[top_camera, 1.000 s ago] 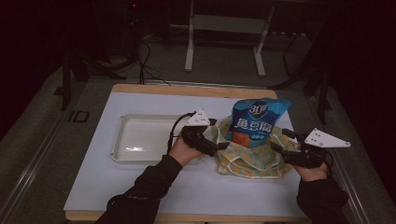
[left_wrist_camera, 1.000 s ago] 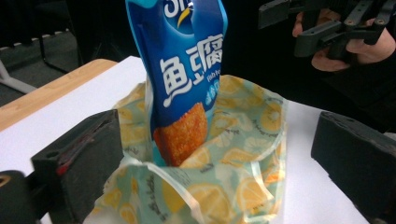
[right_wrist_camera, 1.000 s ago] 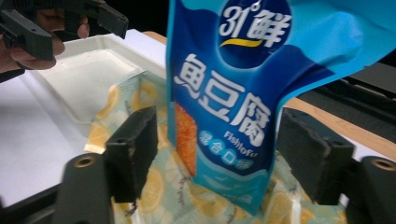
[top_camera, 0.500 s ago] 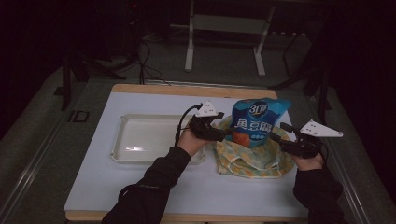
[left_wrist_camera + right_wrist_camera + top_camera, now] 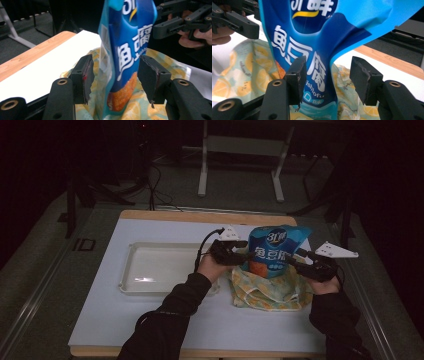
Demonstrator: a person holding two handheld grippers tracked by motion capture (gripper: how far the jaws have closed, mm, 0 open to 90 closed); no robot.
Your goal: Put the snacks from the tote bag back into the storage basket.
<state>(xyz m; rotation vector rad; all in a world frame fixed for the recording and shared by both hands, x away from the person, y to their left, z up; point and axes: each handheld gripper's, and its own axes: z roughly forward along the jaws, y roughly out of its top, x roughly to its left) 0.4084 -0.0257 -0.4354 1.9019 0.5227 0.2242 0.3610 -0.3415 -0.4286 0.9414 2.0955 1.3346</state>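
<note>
I am watching a blue snack bag [image 5: 276, 251] standing upright on a lemon-print cloth [image 5: 265, 292], which is lying toward the right edge of the surface [image 5: 150, 320], just right of the white tray [image 5: 160, 270]. The left hand-held gripper [image 5: 239, 256] is sitting at the bag's left side and the right hand-held gripper [image 5: 299, 261] at its right side, so the bag is standing between the 2, with its long axis running straight up. In the left gripper view the left hand-held gripper [image 5: 113, 75] is spread, both pads flanking the lower part of the bag [image 5: 126, 57] with gaps on each side, nothing pinched. In the right gripper view the right hand-held gripper [image 5: 325, 75] is also spread; its left pad is lying in front of the bag [image 5: 312, 50] and I cannot tell whether it is touching the film, while the other pad is standing clear beyond the bag's edge. I am judging both about equally near, each needing only to close inward across the bag's thin width; the crinkly, top-heavy bag could tip or slip if 1 side closes first.
</note>
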